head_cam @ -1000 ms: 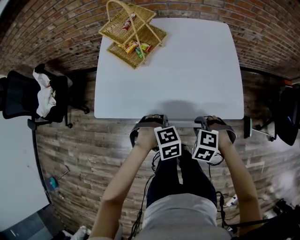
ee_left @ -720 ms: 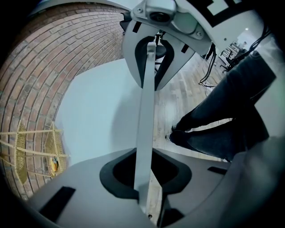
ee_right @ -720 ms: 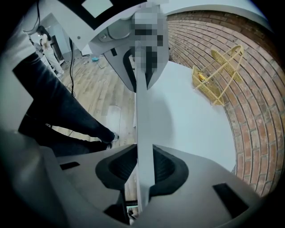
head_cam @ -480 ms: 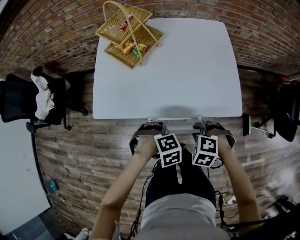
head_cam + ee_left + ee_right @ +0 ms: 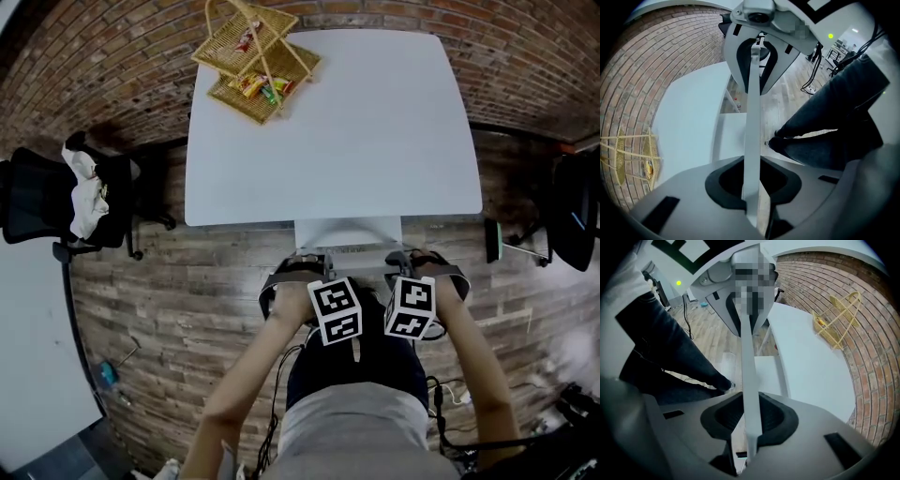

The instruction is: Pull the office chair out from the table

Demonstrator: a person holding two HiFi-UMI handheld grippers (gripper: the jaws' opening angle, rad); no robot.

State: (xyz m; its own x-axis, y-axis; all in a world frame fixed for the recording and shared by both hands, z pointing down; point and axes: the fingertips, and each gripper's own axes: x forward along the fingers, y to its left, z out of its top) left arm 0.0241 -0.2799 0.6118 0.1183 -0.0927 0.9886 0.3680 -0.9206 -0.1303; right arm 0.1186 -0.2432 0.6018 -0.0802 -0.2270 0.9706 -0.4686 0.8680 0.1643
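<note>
- Head view, item one: office chair [image 5: 347, 232], white. Its seat panel shows between the near edge of the table [image 5: 375, 122] and the two grippers, just beside that edge.
- Left gripper [image 5: 305, 265]: points down, with its marker cube facing the camera. The jaws are clenched on the thin white top edge of the chair's backrest [image 5: 751, 93], which runs as a narrow strip straight between the dark pads.
- Right gripper [image 5: 412, 262]: just beside the left one on the same edge. Its jaws likewise grasp the white backrest strip, which passes through the middle of the pads.
- Table: white, rectangular top, standing against a brick wall [image 5: 94, 56].
- Wicker basket [image 5: 258, 66]: two-tiered with a hoop handle, on the table's far left corner, holding coloured snack packets [image 5: 255, 87].
- Black chair [image 5: 47, 202]: well to the left of the table, with a white cloth [image 5: 86, 192] draped over it.
- Second dark chair [image 5: 572, 211]: at the right margin, partly cut off.
- Floor [image 5: 187, 300]: wood planks.
- Person: bare forearms, dark trousers [image 5: 361, 356], standing behind the chair.
- Cables [image 5: 450, 403]: on the floor to the person's right.
</note>
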